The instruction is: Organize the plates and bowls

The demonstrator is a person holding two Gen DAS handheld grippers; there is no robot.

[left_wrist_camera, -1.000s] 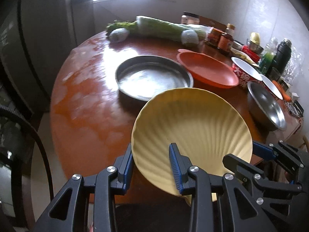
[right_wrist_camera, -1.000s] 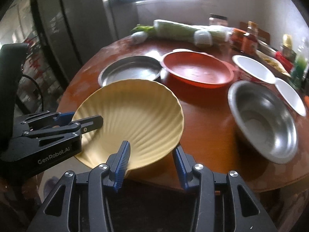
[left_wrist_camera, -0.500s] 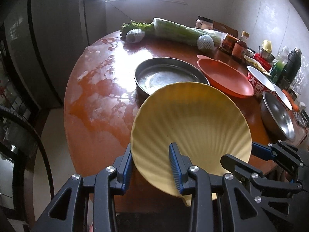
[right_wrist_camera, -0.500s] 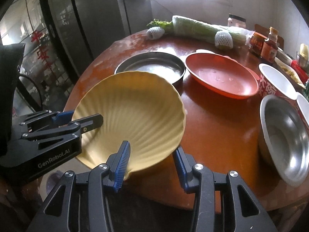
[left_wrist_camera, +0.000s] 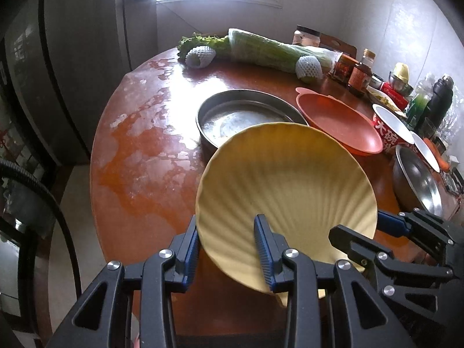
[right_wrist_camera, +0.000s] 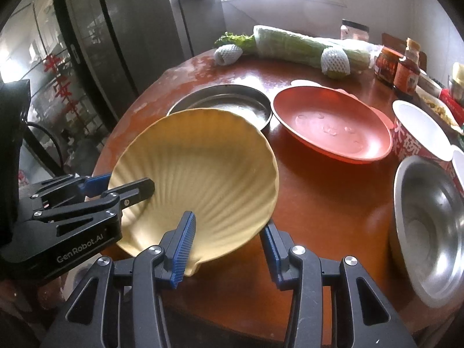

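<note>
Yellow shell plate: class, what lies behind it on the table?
Behind the yellow plate sits the steel pan, its near edge covered by the plate; the red dish lies beside the pan.

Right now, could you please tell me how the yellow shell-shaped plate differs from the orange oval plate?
The yellow shell-shaped plate is ribbed and held tilted above the table, a hand-held gripper on each side; the orange oval plate is smooth and rests flat on the table. The orange oval plate holds water drops. Both are shallow and empty of food.
</note>
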